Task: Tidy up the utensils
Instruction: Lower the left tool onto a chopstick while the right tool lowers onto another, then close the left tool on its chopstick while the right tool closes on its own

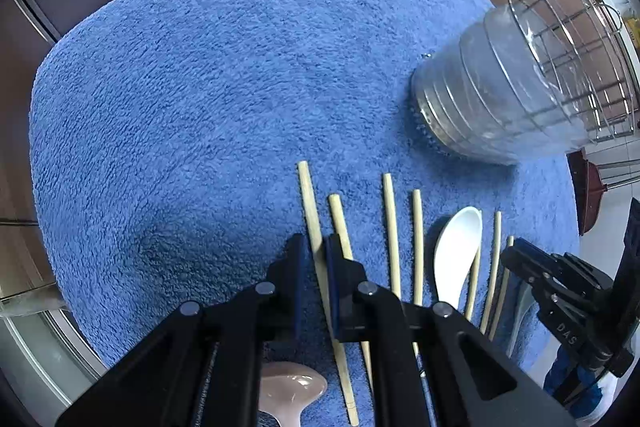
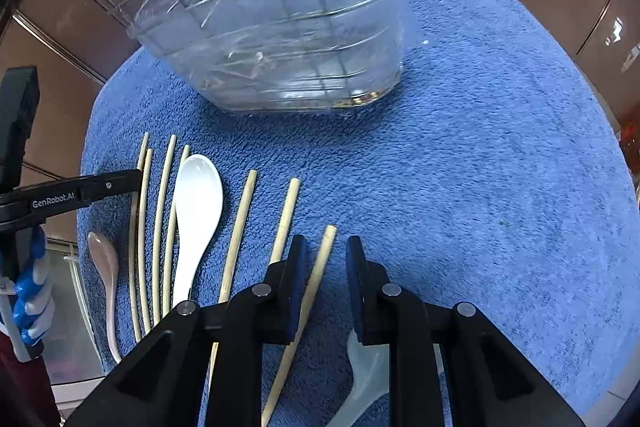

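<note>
Several pale wooden chopsticks (image 1: 391, 227) lie side by side on a blue towel (image 1: 200, 107), with a white ceramic spoon (image 1: 456, 251) among them. My left gripper (image 1: 316, 247) is narrowly open astride the leftmost chopstick (image 1: 310, 203), fingers at towel level. A beige spoon (image 1: 292, 391) lies under it. My right gripper (image 2: 326, 255) is open, with one chopstick (image 2: 320, 267) between its fingers. The white spoon (image 2: 196, 211), a pinkish spoon (image 2: 106, 267) and another white spoon (image 2: 360, 379) show in the right wrist view.
A clear plastic container inside a wire rack (image 2: 272, 23) stands at the far side of the towel; it also shows in the left wrist view (image 1: 508, 87). Brown tiled walls surround the counter. The towel (image 2: 500, 167) is bare on the right.
</note>
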Demonstrator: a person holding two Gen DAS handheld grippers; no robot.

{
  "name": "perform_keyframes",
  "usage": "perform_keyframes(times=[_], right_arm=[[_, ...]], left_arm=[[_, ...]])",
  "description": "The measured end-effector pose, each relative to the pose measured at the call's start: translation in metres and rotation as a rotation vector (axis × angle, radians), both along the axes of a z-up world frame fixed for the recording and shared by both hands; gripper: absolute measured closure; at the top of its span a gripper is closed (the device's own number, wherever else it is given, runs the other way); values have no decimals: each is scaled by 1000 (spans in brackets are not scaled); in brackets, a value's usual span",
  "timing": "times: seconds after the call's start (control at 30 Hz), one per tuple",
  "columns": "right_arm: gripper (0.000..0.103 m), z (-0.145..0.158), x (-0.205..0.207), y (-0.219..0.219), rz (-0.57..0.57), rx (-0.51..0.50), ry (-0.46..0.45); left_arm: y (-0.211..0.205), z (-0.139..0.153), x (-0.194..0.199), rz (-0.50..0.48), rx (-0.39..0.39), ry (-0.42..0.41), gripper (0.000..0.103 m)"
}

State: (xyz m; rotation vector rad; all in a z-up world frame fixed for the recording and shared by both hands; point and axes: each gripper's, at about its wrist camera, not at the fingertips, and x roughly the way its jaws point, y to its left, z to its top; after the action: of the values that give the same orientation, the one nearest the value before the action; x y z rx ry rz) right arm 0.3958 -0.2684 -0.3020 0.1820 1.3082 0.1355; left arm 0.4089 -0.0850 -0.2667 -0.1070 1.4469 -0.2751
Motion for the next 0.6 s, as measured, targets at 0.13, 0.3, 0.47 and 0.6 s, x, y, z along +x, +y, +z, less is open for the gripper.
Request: perform_keyframes(times=[0.13, 0.3, 0.47, 0.6], right_arm=[[83, -5, 6, 10, 8, -39, 0], [84, -9, 13, 26, -3, -84, -11], [95, -6, -7, 35, -49, -107, -36], [97, -2, -11, 35, -72, -98, -51]], left_arm=[[-9, -2, 8, -8, 29, 15, 94], [-22, -3, 12, -6, 64, 0, 94], [-26, -5, 4, 22, 50, -34, 96], [-18, -5, -2, 51, 33, -59, 96]])
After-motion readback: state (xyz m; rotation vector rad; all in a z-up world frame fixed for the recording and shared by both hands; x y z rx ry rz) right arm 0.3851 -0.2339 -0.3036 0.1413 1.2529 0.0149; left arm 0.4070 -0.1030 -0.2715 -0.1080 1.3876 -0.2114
